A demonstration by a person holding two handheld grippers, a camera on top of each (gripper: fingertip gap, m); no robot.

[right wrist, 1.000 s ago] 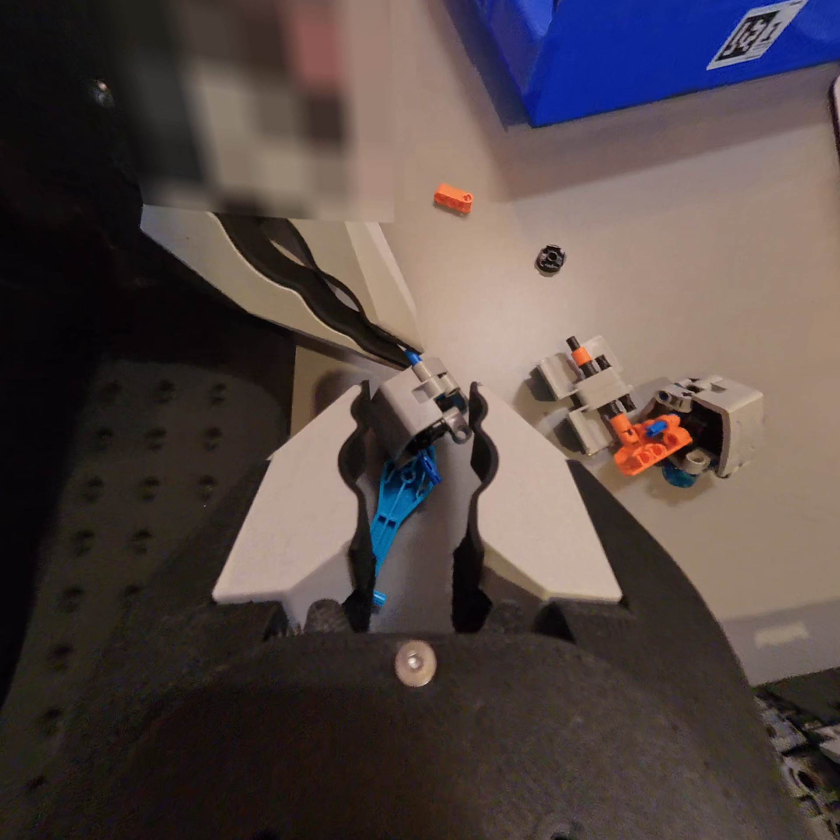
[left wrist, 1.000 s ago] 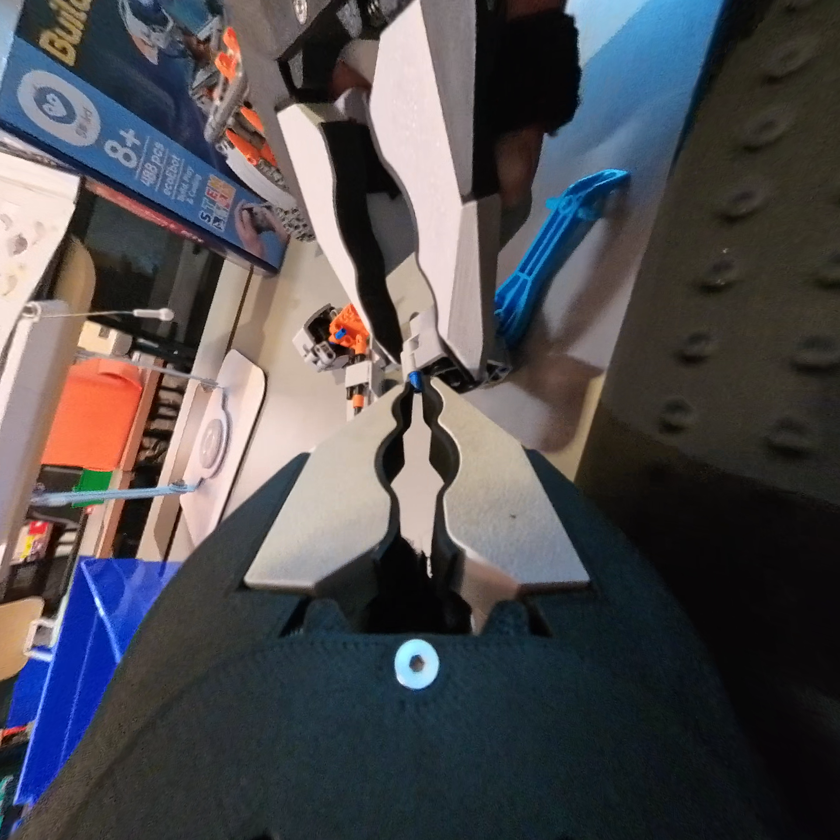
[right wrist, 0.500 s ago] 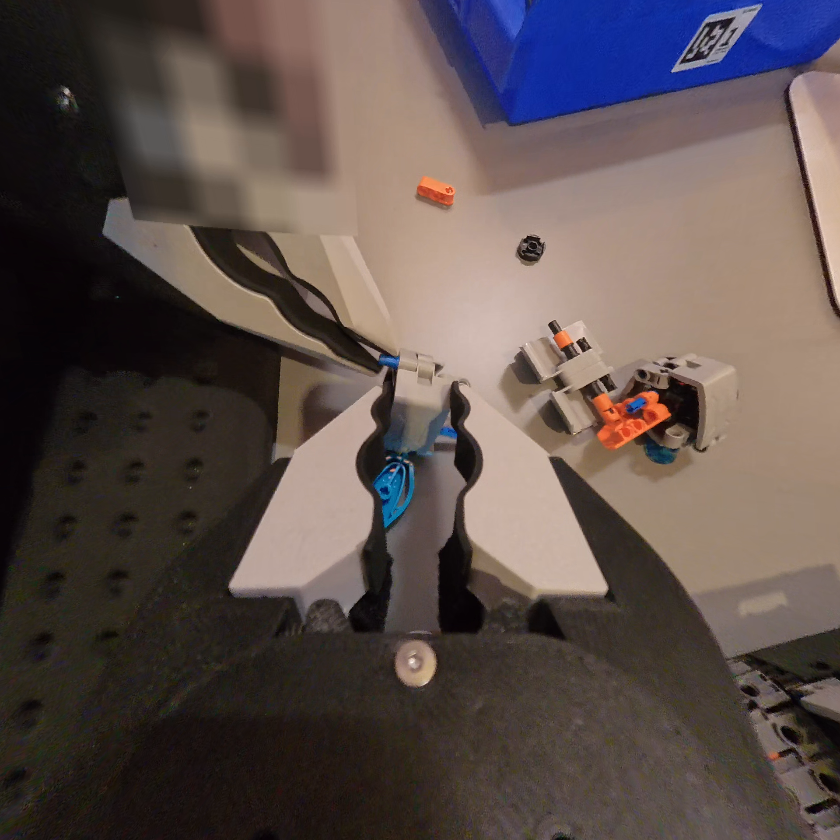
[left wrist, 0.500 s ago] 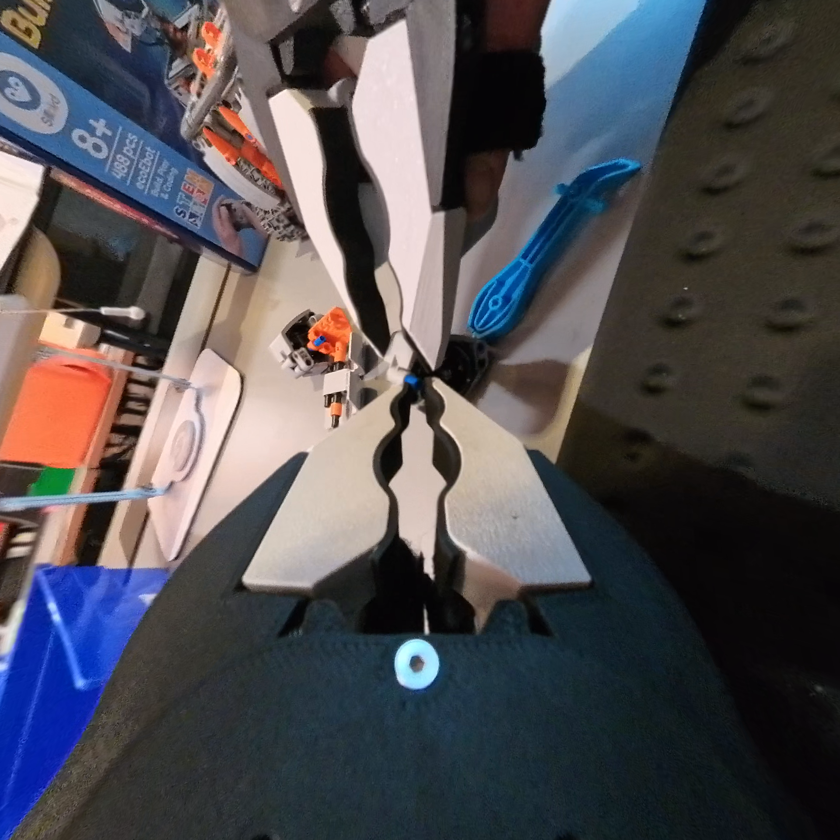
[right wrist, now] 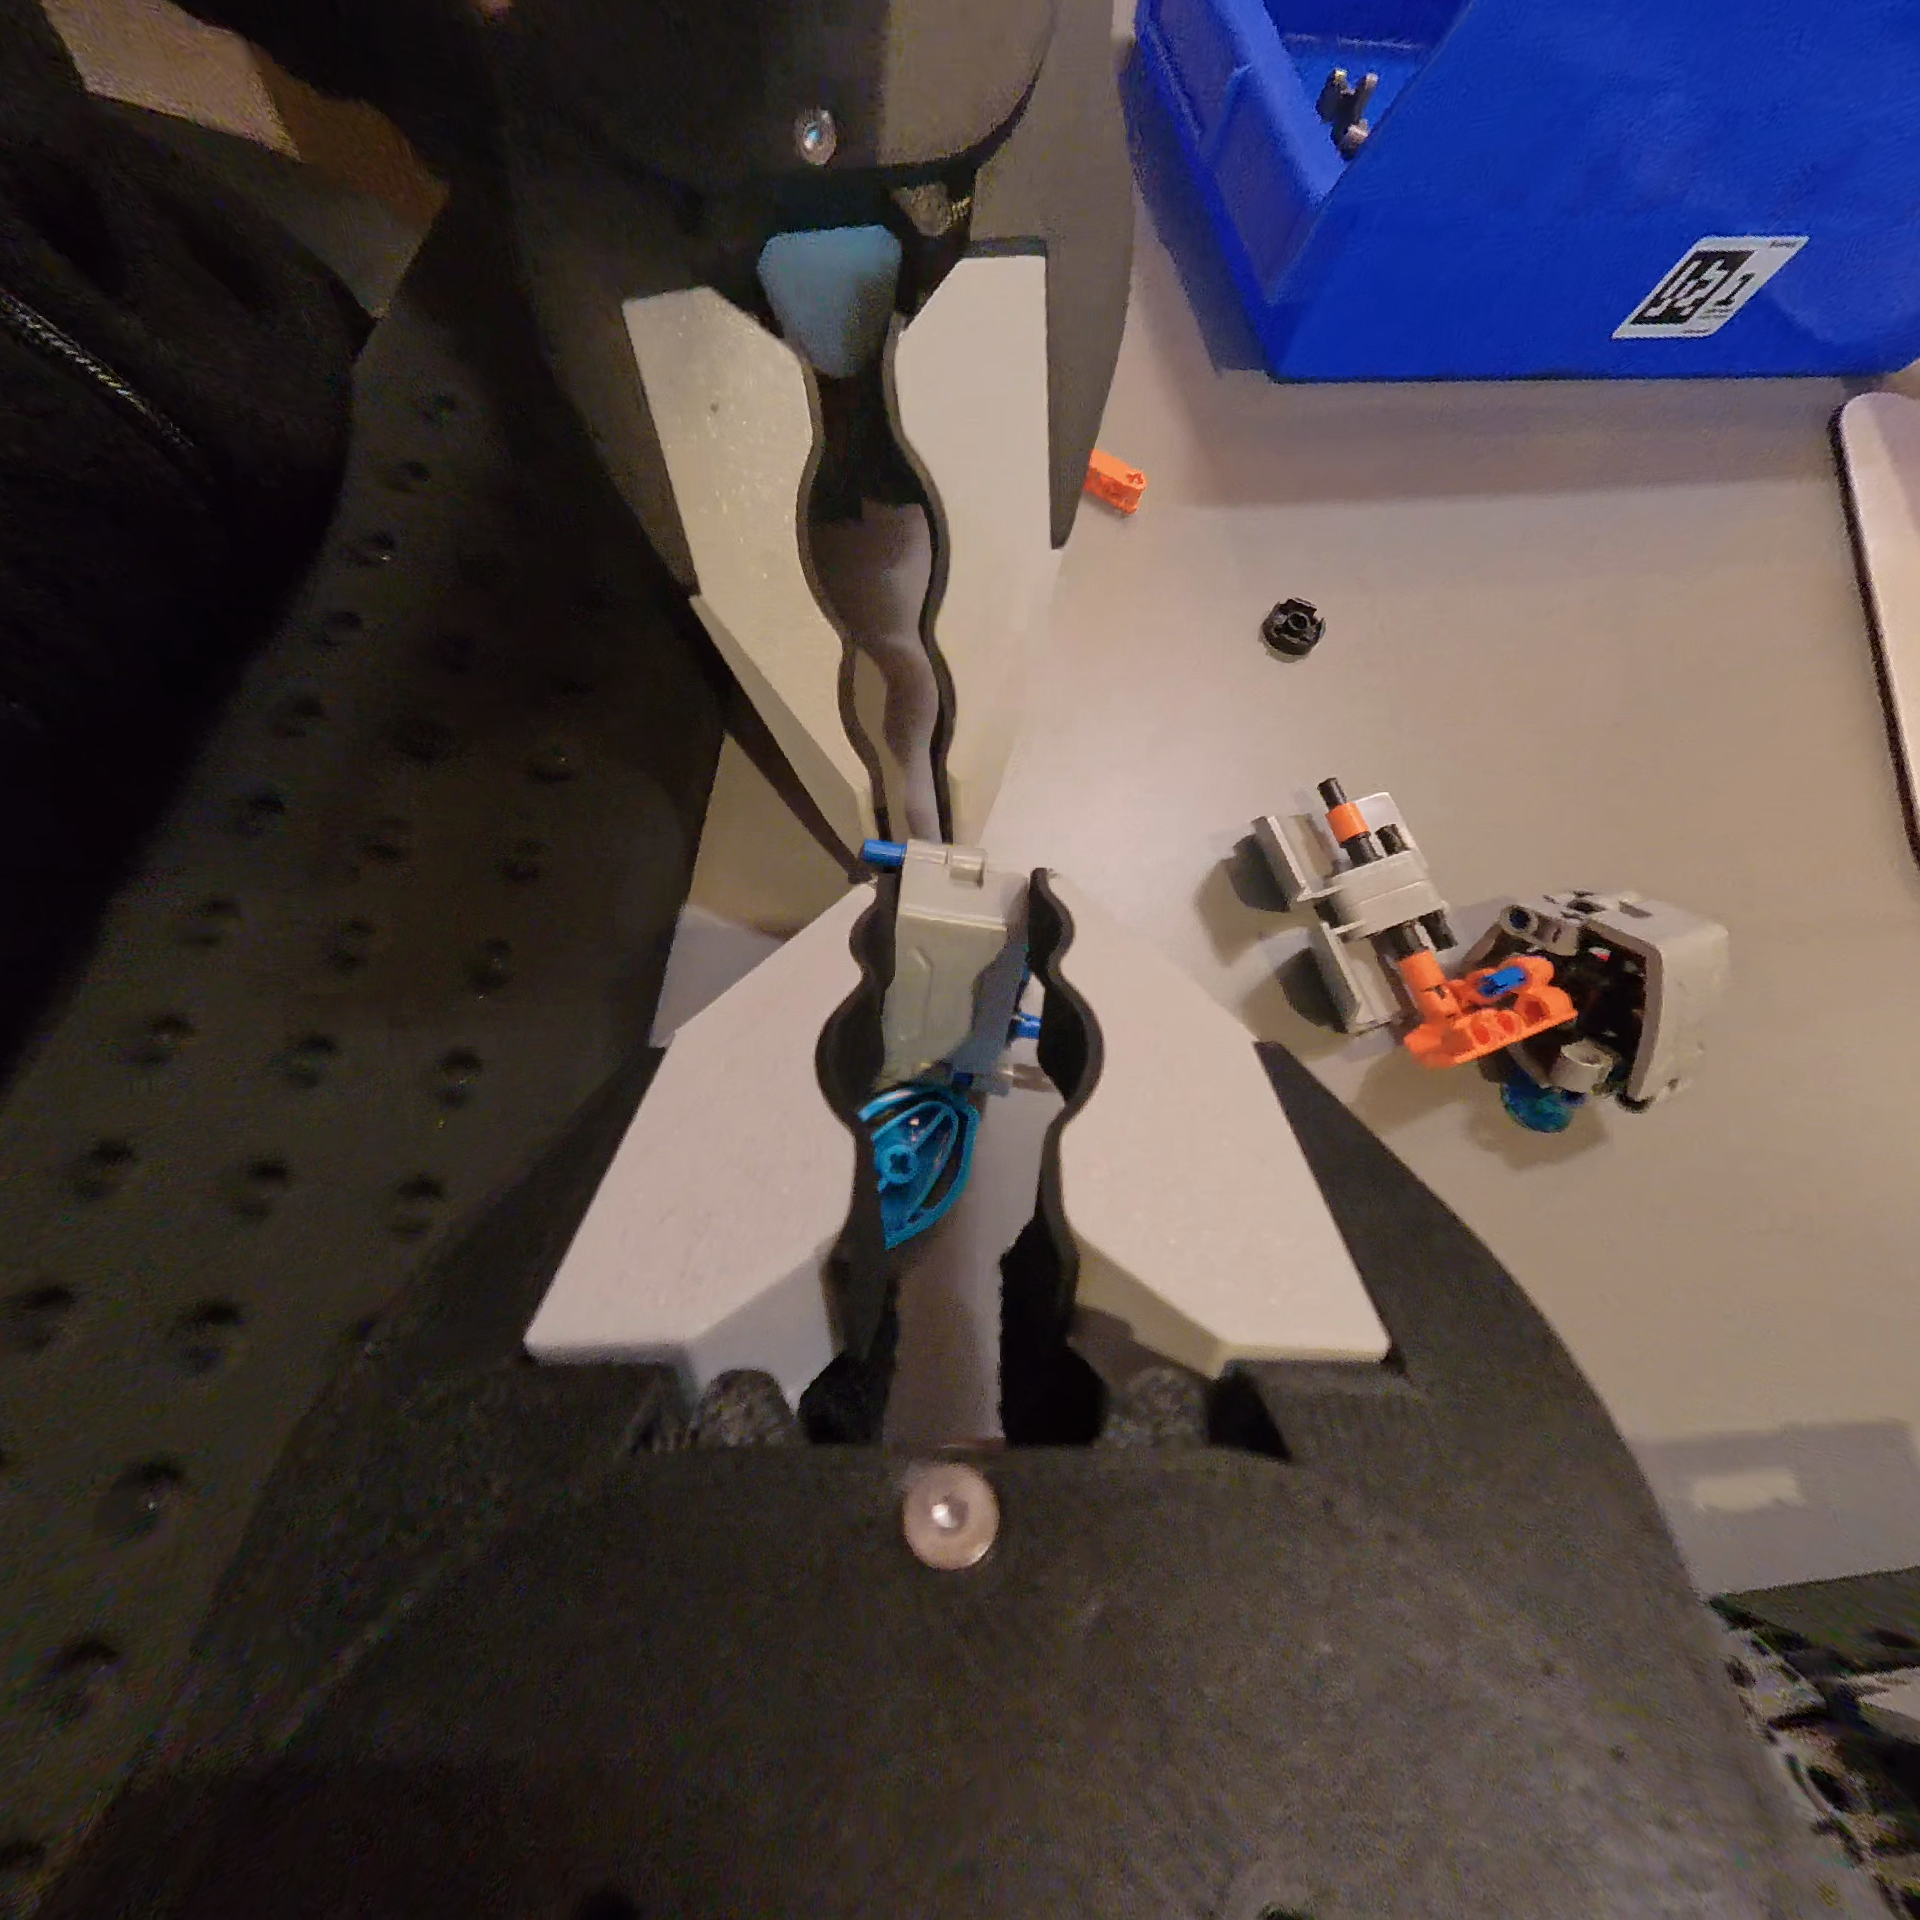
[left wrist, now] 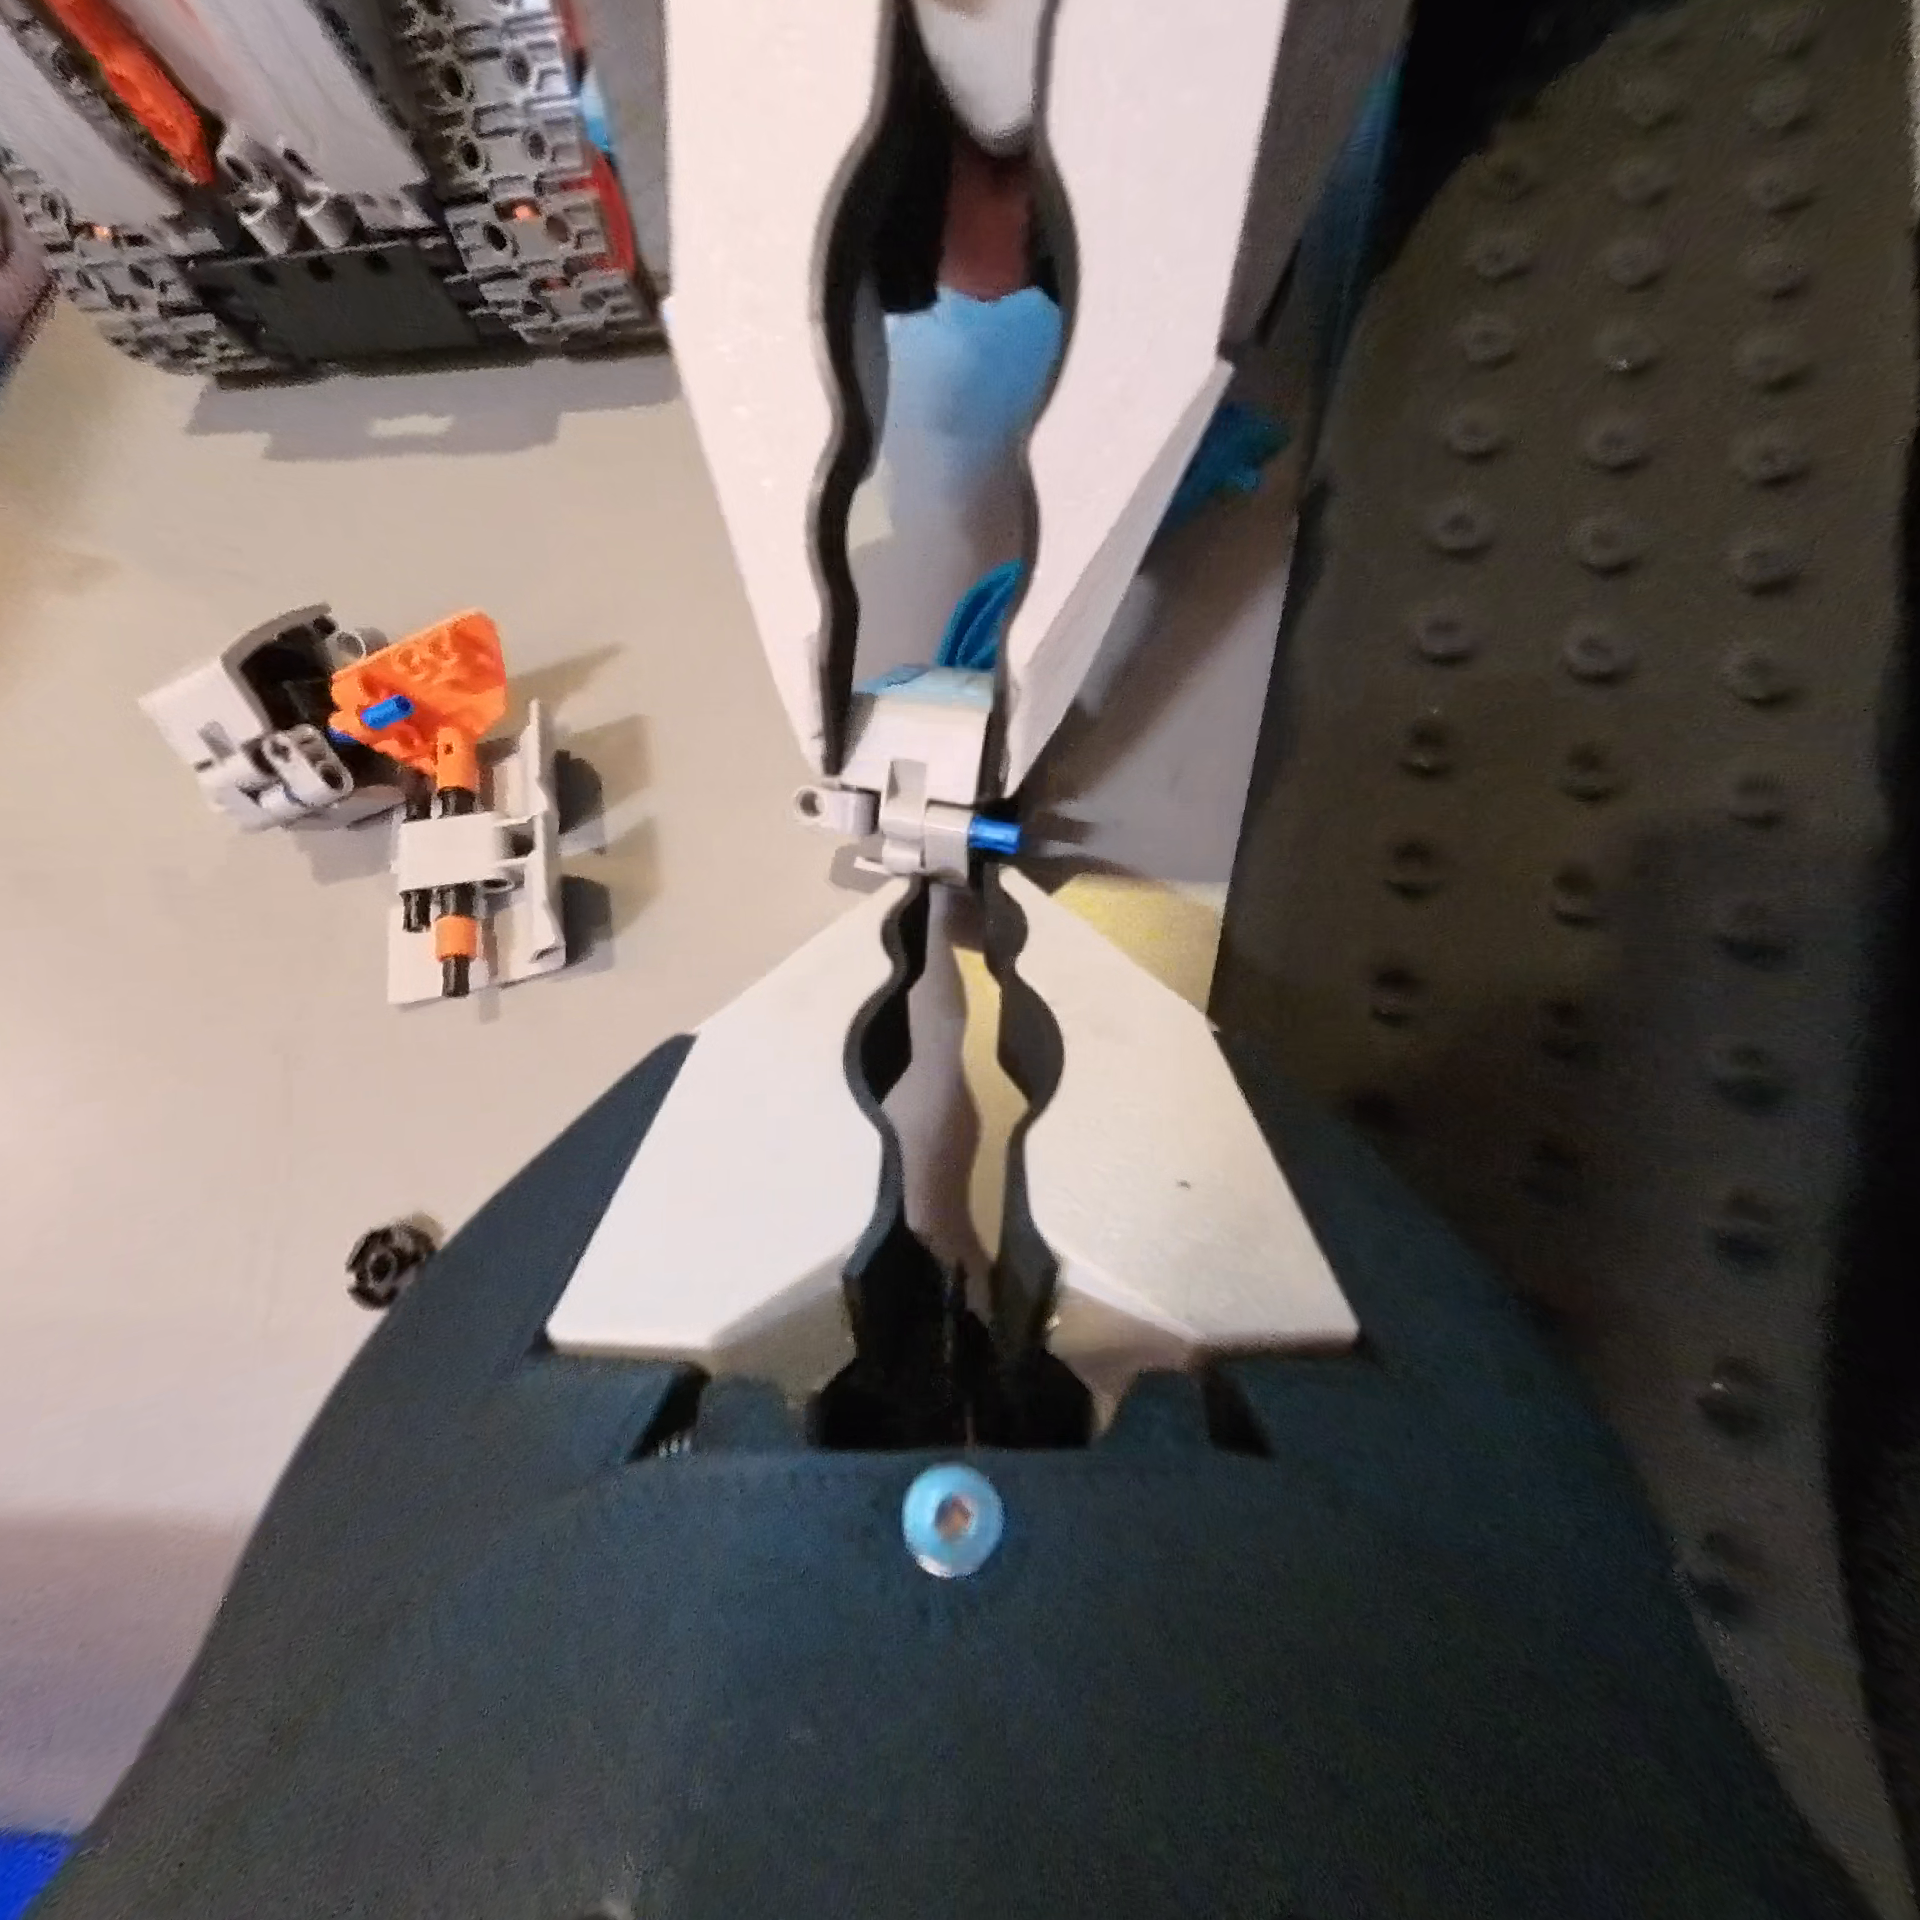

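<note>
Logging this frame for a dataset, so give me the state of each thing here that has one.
right gripper: shut on the grey block.
grey block: held off the table.
left gripper: nearly closed, tips at the block; grip unclear.
grey-and-orange assembly: lying loose on the table.
blue bin: open-topped.

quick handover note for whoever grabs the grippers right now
Right gripper: shut on the grey block, with a blue part attached behind it, between the jaws.
Left gripper: jaws nearly closed, tips at the block's far end beside its blue pin; a grip can't be confirmed.
On the table: grey-orange assembly, black round piece, orange piece, blue bin.
</note>
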